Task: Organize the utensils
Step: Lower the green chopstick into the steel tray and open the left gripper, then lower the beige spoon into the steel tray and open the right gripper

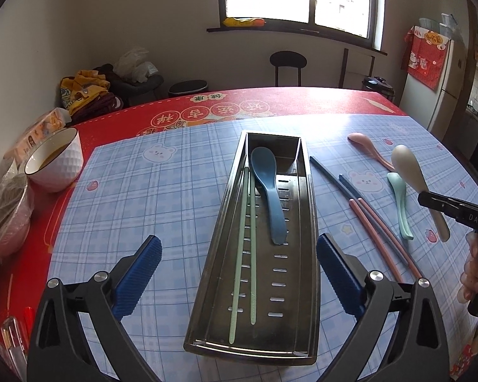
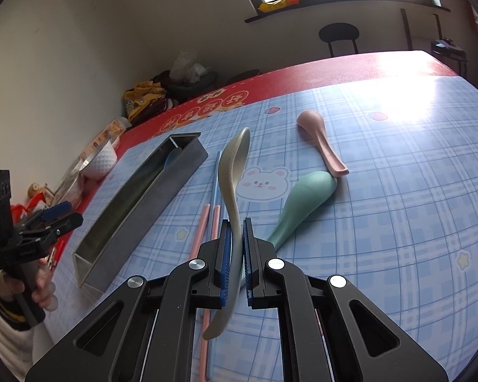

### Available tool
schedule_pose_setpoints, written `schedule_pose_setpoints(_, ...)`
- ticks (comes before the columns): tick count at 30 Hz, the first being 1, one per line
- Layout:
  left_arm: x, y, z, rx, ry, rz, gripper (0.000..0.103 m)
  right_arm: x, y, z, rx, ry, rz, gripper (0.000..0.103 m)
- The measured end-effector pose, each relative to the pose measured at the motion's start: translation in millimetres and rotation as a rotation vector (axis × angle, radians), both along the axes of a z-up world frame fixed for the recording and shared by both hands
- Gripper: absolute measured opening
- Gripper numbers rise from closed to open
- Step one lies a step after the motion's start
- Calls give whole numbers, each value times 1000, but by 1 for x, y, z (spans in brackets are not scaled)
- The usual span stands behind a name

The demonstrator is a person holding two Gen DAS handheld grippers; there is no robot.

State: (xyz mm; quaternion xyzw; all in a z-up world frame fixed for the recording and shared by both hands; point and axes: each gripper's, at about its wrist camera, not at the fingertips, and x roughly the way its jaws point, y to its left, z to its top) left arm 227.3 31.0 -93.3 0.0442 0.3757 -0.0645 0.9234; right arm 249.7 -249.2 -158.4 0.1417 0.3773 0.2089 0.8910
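Hovering above the near end of the metal utensil tray, the left gripper stands with its blue pads wide apart and nothing between them. That long, slotted tray lies lengthwise on the blue plaid mat that covers most of the table, and it already holds a pair of mint-green chopsticks along its left side and a dark blue spoon whose bowl points to the far end. To the right of the tray, loose on the mat, lie a pair of dark blue chopsticks, a pair of pink chopsticks nearer than those, a mint-green spoon and, farther off, a pink spoon. The right gripper is clamped on the handle of a beige spoon, which it holds above the mat with the bowl pointing away and the handle's end sticking out below the pads. In the right wrist view the green spoon's bowl touches the tip of the pink spoon's handle. At the left edge of the table, off the mat, stands a white dimpled bowl holding brown liquid, beside plastic-wrapped dishes.
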Motion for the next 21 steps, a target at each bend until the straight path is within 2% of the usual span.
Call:
schedule_pose_setpoints(6,-5,7,-4,-4,-3,-12,96,2,19,8,-8,1,20,8)
schedule_pose_setpoints(14,-9,20,-2,-40,-24,-35,97,8,67,23,-44,9,66,8)
schedule_pose_setpoints(21,-10,27,-4,-74,-44,-68,97,19,116,35,-126,15,113,8)
